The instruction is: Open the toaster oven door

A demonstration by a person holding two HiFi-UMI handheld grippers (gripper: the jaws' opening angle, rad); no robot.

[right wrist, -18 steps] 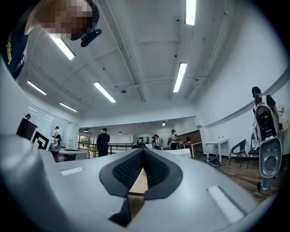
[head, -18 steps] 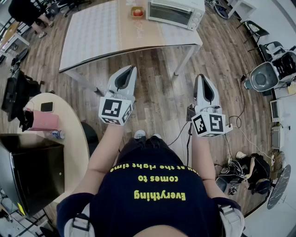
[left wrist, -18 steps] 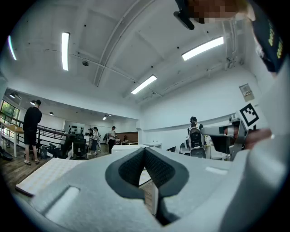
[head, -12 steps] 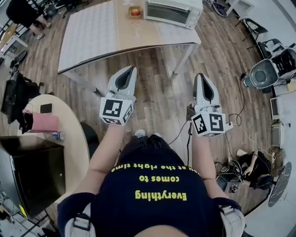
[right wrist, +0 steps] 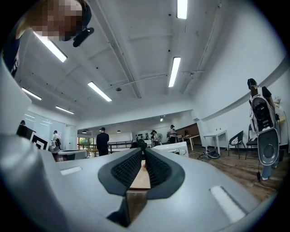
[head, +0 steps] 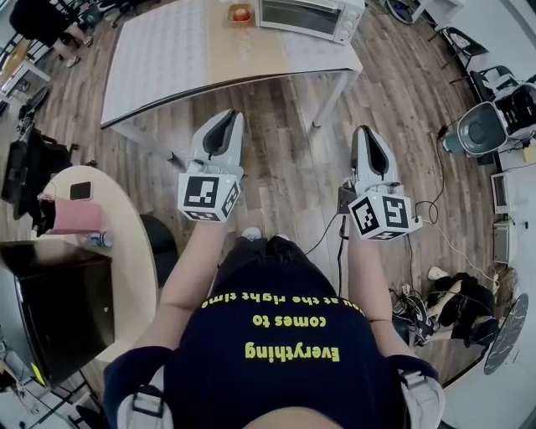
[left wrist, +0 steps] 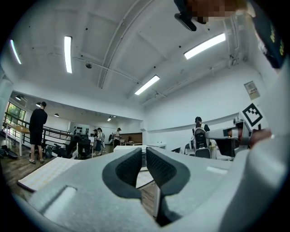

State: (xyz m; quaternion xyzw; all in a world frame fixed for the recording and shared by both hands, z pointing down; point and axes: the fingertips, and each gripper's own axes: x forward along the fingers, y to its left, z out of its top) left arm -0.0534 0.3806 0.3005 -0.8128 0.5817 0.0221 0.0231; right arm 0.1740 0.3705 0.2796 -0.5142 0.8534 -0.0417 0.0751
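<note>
The white toaster oven (head: 310,17) stands at the far right end of the long table (head: 167,67), its glass door shut. It also shows small and distant in the right gripper view, as the toaster oven (right wrist: 174,148) just right of the jaws. My left gripper (head: 223,119) and right gripper (head: 367,134) hang side by side over the wooden floor, short of the table's near edge and well away from the oven. Both point toward the table. The left gripper (left wrist: 144,153) and the right gripper (right wrist: 142,157) are shut with nothing between the pads.
A small dish with a red item (head: 241,13) sits left of the oven. A round wooden table (head: 117,243) with a pink pouch (head: 75,216) and a black box (head: 50,310) is at my left. Cables (head: 419,218), chairs and equipment crowd the right. People stand in the background.
The table and oven have slid slightly upward in the head view, and both grippers sit a little higher in frame. Their jaws have stayed shut.
</note>
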